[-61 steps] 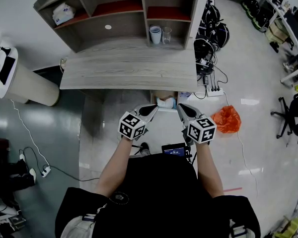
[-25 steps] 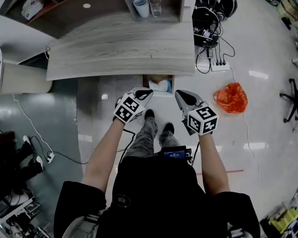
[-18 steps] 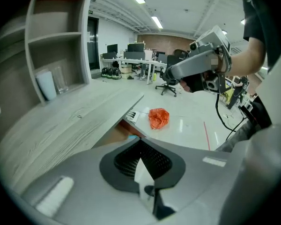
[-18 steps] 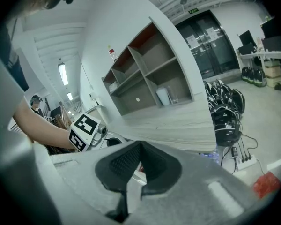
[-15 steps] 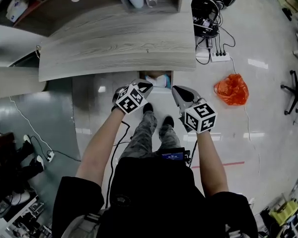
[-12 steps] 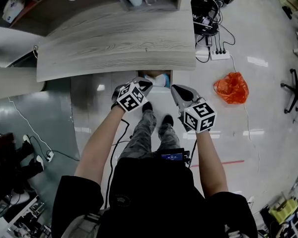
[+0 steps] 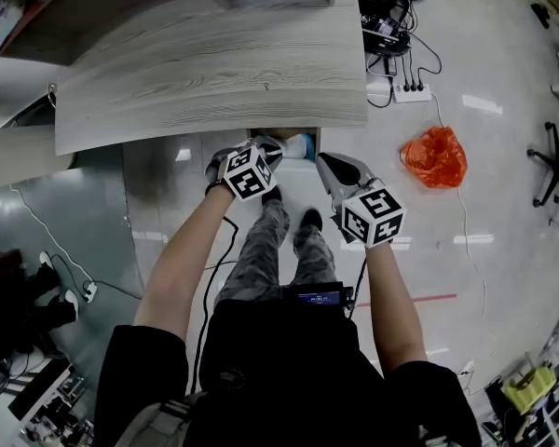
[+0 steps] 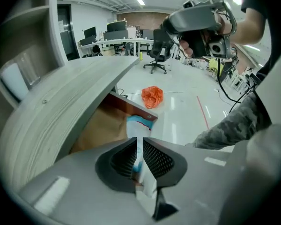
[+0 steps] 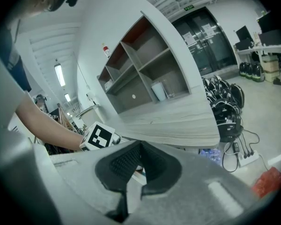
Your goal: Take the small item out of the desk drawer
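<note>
1. Firstly, the head view: the drawer (image 7: 315, 139) stands pulled out from under the front edge of the grey wood desk (image 7: 214, 63). The small item, a white and blue packet (image 7: 299, 144), lies inside it toward the right. The left gripper (image 7: 265, 148) points steeply down with its tips over the drawer's left part, just beside the packet. The right gripper (image 7: 325, 162) hangs just outside the drawer's right front corner. An orange bag (image 7: 435, 156) lies on the floor, well off to the right.
2. Next, the left gripper view: the left gripper (image 8: 139, 140) has its jaws a narrow slit apart, and they have just been opening. The packet (image 8: 137, 125) stands on edge in the drawer (image 8: 127, 106) straight ahead. Its white and blue show through the slit, but I cannot tell whether the pads touch it. At the top right a hand (image 8: 194, 40) holds the right gripper.
3. Lastly, the right gripper view: the right gripper (image 9: 140, 144) has its jaws closed tip to tip, with nothing between them. Beyond them are the left gripper's marker cube (image 9: 99, 136), the desk (image 9: 178, 118), and a shelf unit (image 9: 145, 74) holding a cup (image 9: 159, 92).
</note>
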Demonstrator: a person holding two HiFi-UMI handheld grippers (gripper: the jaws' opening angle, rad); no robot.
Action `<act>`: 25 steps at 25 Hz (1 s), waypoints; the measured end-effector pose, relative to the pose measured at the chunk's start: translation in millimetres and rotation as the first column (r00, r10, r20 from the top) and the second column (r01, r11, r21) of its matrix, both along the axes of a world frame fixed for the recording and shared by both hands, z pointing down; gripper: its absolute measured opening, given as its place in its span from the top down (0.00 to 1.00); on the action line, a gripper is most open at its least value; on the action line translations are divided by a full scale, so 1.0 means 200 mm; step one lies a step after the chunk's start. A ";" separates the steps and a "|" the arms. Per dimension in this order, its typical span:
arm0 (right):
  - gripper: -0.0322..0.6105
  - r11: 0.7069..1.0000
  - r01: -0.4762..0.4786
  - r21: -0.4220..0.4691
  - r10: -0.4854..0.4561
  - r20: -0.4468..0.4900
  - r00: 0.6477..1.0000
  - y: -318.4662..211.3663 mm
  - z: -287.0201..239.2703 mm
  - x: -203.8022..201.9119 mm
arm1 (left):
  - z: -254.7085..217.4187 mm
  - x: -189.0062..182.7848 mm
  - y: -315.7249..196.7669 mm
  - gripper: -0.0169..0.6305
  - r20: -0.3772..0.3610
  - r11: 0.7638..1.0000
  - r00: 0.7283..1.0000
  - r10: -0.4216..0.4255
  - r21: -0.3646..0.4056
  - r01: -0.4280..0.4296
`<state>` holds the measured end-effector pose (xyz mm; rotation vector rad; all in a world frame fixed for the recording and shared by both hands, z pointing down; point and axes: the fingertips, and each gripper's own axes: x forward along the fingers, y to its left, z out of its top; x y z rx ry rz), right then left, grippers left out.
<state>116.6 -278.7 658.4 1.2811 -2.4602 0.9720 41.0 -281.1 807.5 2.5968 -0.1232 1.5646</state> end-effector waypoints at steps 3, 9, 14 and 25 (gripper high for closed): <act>0.95 1.000 0.000 -0.006 0.000 0.002 1.000 -0.01 0.04 0.00 | 0.06 0.01 0.00 0.91 0.024 1.000 0.999 0.030 0.000 -0.030; 0.95 1.000 0.004 -0.018 -0.004 0.006 1.000 -0.02 0.10 -0.01 | 0.16 0.01 -0.02 0.82 0.068 0.997 0.995 0.074 0.001 -0.074; 0.95 1.000 0.004 -0.024 -0.004 0.004 1.000 -0.03 0.14 0.00 | 0.25 0.02 -0.01 0.74 0.105 0.994 0.988 0.112 -0.005 -0.113; 0.95 0.999 -0.015 -0.046 0.015 -0.004 1.000 -0.01 0.21 0.05 | 0.40 0.00 -0.02 0.69 0.215 0.979 0.956 0.198 0.003 -0.203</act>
